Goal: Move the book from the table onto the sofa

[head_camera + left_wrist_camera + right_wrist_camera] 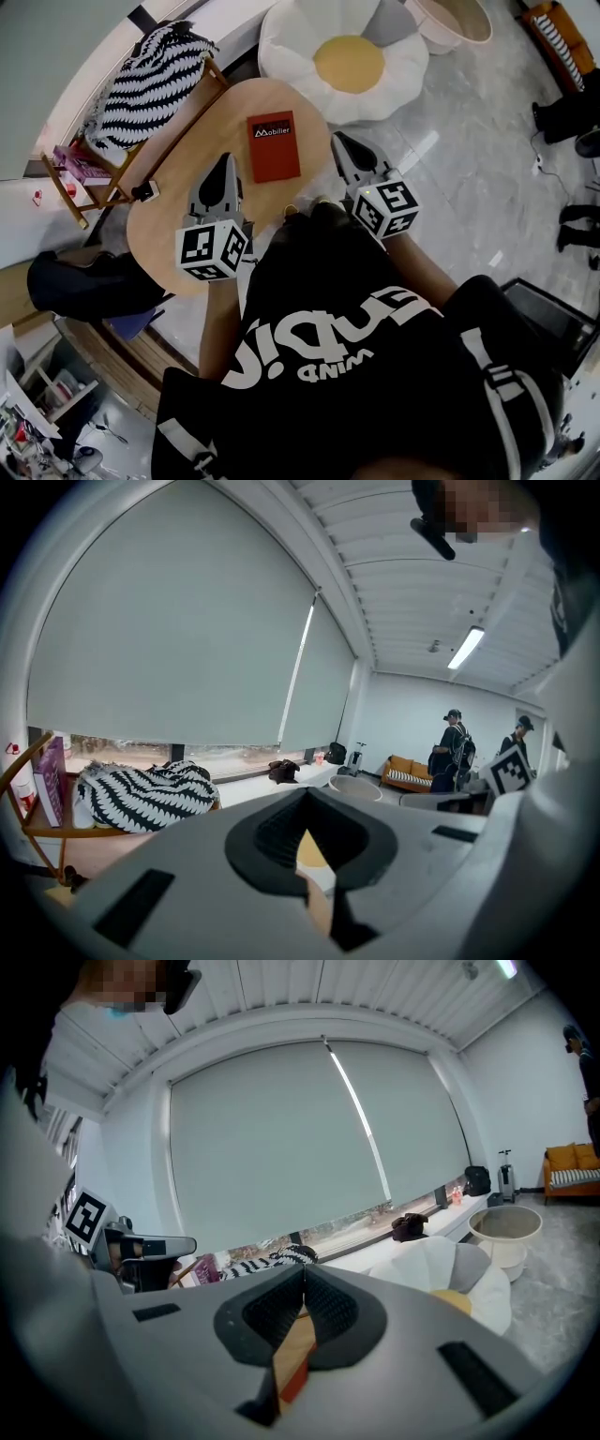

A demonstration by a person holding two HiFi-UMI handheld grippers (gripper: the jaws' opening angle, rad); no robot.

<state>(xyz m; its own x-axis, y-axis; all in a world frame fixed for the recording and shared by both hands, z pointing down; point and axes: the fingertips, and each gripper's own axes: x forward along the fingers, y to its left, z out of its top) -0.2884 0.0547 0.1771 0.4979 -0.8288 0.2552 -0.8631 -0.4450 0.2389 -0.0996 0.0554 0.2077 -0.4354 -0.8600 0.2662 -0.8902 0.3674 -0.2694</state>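
Head view puts the book (274, 145) flat on the wooden table (178, 169), red cover up, just ahead of your two tools and between them. Your left gripper (225, 164) has its jaws pressed together on nothing, and so has your right gripper (339, 141); each gripper view shows the ribbed black pads (277, 1309) meeting in a closed seam. Spread one claw before you go in. The book looks thin, stiff and smooth, lying flush on slick wood, so a pinch from above will likely find no edge. Nudge it until a corner overhangs the table's rounded rim, then close across its thickness and keep it level. The white, egg-shaped cushion seat (347, 61) beyond the table looks puffy and yielding. It is probably the sofa meant, so lay the book down flat there.
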